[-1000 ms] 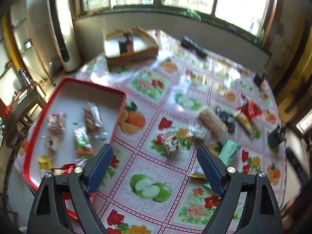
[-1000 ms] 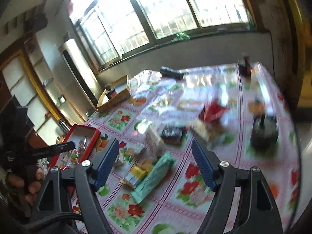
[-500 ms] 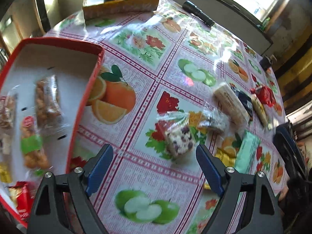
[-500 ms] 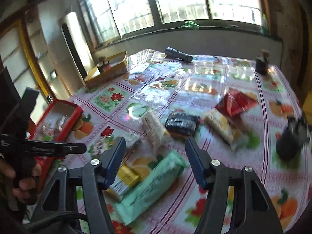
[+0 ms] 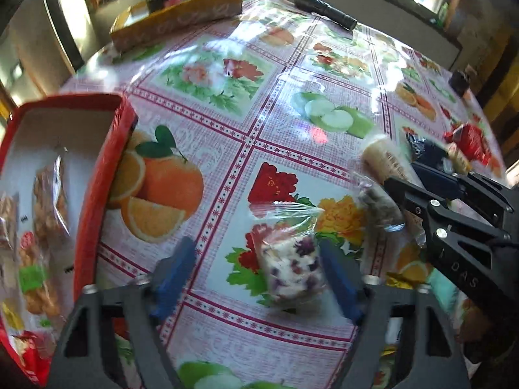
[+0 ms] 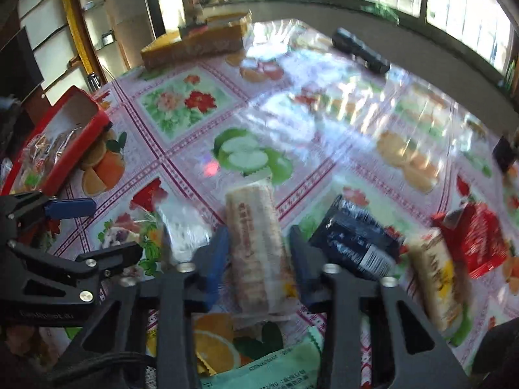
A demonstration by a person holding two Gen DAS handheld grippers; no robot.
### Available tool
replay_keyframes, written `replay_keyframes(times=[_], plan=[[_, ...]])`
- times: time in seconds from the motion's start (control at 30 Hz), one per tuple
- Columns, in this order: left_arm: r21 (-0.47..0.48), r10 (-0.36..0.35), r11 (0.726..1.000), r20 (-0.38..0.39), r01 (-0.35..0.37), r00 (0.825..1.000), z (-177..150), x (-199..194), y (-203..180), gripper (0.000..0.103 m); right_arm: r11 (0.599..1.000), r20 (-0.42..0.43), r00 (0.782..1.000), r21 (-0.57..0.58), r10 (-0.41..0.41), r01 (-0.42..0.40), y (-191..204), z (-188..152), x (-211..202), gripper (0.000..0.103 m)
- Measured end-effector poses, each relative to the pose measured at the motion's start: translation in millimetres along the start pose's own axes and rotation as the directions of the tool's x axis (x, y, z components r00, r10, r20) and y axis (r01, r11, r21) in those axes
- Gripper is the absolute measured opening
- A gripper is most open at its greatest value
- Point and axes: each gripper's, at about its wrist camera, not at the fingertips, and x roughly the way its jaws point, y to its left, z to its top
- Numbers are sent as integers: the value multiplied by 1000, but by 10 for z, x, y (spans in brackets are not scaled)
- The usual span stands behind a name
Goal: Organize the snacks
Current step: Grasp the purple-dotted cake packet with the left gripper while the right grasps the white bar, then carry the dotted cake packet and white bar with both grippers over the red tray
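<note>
1. Now the right gripper [image 6: 258, 254] has drawn its blue pads in from a wide spread and pinches the pale rice-cracker roll [image 6: 253, 246] across its near half; a second ago it hung over the snack pile with nothing between its jaws.
2. The left gripper [image 5: 256, 270] has dropped from a high view of the whole table to just above the cloth. Its jaws are closing around the white fruit-studded nougat bar [image 5: 292, 267]; the right pad is at the wrapper, while the left pad remains apart from it.
3. The nougat bar lies on the flowered tablecloth [image 5: 292, 74], right of the red tray [image 5: 97, 175].
4. Near the roll lie a clear-wrapped snack [image 6: 185, 230] on its left, a dark blue packet [image 6: 353, 240] on its right and a mint-green packet [image 6: 272, 369] at the near edge.
5. The tray, far left in the right wrist view, already holds several wrapped snacks, so two more pieces look about ready to be carried there.
</note>
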Motion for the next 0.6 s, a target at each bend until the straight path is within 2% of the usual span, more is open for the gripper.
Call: replay_keyframes(times=[0.03, 0.1, 0.23, 0.43, 0.6], plan=[[14, -3, 1000, 7, 3, 1000, -6, -11, -10, 45, 1000, 1, 1000, 8, 5, -5, 1, -13, 13, 35], [35, -27, 999, 13, 27, 1000, -26, -35, 3, 30, 999, 14, 1000, 41, 19, -20, -17, -83, -37, 35], [47, -93, 995, 17, 92, 996, -98, -88, 93, 29, 986, 68, 997, 157, 41, -51, -80, -227, -246, 35], [23, -185, 983, 10, 184, 983, -274, -242, 289, 29, 950, 228, 972, 289, 52, -119, -39, -527, -903, 35], [41, -196, 980, 33, 194, 980, -458, -489, 342, 29, 928, 325, 944, 333, 54, -167, 161, -731, -1289, 35]])
